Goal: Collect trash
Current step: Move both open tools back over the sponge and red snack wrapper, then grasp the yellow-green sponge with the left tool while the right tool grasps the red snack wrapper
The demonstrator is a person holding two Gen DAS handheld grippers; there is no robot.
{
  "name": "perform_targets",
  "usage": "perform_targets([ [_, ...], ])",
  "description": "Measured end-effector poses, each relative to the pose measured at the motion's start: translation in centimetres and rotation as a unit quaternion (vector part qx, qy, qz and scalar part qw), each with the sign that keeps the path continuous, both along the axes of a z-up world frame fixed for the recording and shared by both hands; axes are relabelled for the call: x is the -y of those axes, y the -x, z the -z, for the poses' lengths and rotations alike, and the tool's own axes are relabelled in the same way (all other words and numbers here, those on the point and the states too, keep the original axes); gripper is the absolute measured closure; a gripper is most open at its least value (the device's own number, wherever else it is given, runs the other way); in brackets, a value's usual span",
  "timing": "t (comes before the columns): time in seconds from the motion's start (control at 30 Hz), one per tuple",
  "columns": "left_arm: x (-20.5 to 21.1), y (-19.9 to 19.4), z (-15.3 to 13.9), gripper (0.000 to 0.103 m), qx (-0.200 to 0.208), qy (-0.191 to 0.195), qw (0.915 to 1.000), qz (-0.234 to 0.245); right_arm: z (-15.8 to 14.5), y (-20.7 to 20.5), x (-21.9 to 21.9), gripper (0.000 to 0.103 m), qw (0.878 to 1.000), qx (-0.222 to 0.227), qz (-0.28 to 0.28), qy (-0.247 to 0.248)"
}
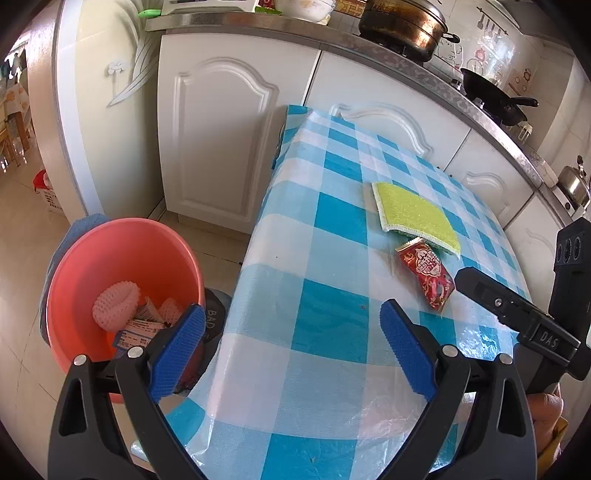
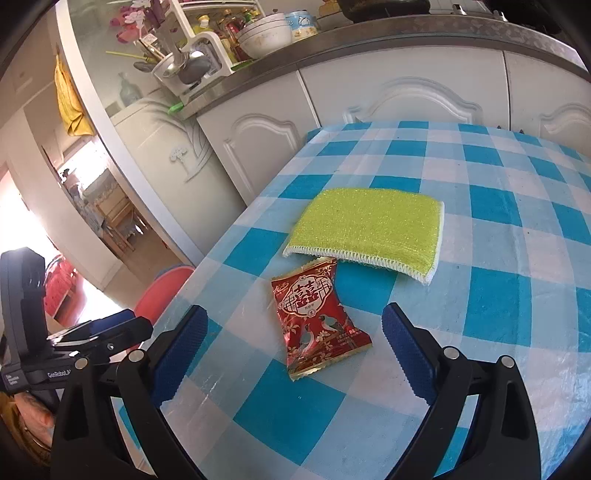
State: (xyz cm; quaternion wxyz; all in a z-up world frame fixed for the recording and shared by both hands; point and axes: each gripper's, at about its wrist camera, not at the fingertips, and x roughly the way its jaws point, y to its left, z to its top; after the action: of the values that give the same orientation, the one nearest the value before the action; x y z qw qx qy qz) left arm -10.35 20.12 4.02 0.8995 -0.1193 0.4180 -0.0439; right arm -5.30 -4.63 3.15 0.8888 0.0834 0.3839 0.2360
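Note:
A red snack wrapper (image 2: 317,325) lies flat on the blue-and-white checked tablecloth (image 2: 498,236), just in front of a yellow-green sponge cloth (image 2: 365,229). My right gripper (image 2: 295,354) is open and empty, low over the table, with the wrapper between and just ahead of its blue pads (image 2: 406,354). My left gripper (image 1: 291,350) is open and empty over the table's left edge. The wrapper (image 1: 428,273) and the sponge cloth (image 1: 417,218) also show in the left wrist view. A pink basin (image 1: 92,266) on the floor left of the table holds foam netting and paper scraps.
White kitchen cabinets (image 1: 218,140) stand behind the table under a counter with pots (image 1: 402,26) and a pan (image 1: 495,96). A dish rack with bowls (image 2: 258,33) sits on the counter. The right gripper's body (image 1: 517,314) shows at the left view's right edge.

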Motion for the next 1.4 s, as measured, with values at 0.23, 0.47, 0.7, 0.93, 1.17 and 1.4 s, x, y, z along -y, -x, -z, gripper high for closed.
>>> perform_targets([
  [0.23, -0.5, -0.4, 0.5, 0.007, -0.007, 0.003, 1.0000, -0.006, 0.8, -0.8, -1.2, 0.009, 0.999, 0.000, -0.013, 0.052],
  [0.47, -0.4, -0.8, 0.7, 0.007, -0.009, 0.005, 0.9999, -0.007, 1.0, -1.4, -1.2, 0.024, 0.997, 0.000, -0.007, 0.073],
  [0.7, 0.1, -1.1, 0.8, 0.007, -0.012, 0.004, 0.9999, -0.002, 1.2, -1.6, -1.3, 0.031, 0.997, -0.006, -0.007, 0.082],
  [0.93, 0.4, -1.4, 0.9, 0.007, -0.015, 0.007, 0.9999, -0.001, 1.4, -1.6, -1.8, 0.043, 0.994, -0.012, -0.011, 0.105],
  [1.17, 0.8, -1.7, 0.8, 0.007, -0.012, 0.006, 0.9999, 0.003, 1.3, -1.3, -1.9, 0.058, 0.993, -0.007, -0.012, 0.118],
  [1.4, 1.6, -2.4, -0.3, 0.007, 0.002, 0.009, 0.9998, 0.015, 0.9, -1.4, 0.1, 0.072, 0.998, -0.019, -0.011, 0.057],
])
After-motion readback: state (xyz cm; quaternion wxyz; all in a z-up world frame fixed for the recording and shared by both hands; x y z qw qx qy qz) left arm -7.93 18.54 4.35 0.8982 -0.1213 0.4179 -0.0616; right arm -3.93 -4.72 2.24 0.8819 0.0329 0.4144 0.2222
